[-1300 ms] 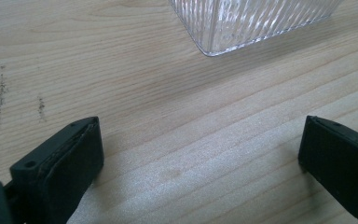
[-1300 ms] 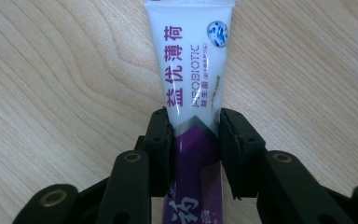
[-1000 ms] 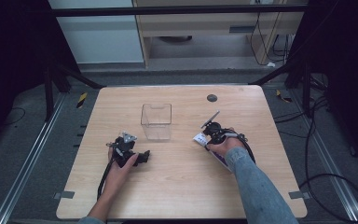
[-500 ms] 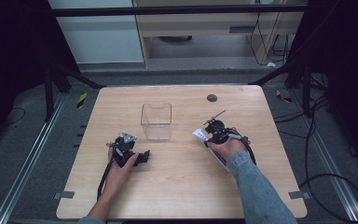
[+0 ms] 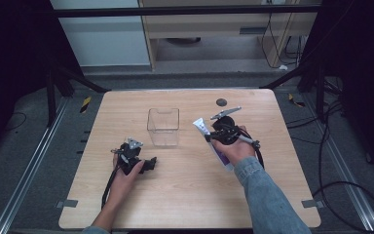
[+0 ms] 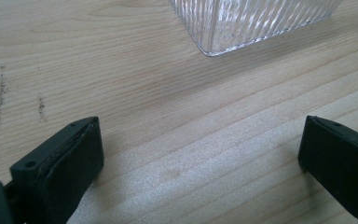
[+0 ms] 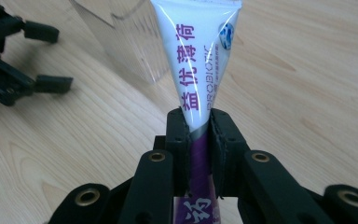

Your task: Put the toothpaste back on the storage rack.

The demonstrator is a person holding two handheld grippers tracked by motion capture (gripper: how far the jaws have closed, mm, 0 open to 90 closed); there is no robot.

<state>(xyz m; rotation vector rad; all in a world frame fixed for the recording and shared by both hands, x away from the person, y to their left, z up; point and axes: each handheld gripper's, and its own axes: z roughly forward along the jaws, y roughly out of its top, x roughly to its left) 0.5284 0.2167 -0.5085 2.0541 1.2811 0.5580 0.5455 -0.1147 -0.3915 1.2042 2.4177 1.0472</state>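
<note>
White-and-purple tube (image 7: 200,60) sits clamped in the right gripper (image 7: 198,135), its lettering legible from the right gripper view. Beside the clear box (image 5: 163,126), the left gripper (image 6: 200,158) rests with jaws spread, grasping nothing.

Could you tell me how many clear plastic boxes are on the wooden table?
1: the clear ribbed plastic box stands mid-table, between the two grippers, left of the held white-and-purple tube.

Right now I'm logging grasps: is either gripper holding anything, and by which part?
The right gripper pinches the white-and-purple toothpaste tube across its middle, where white meets purple. The left gripper is open over bare wood, holding nothing.
</note>
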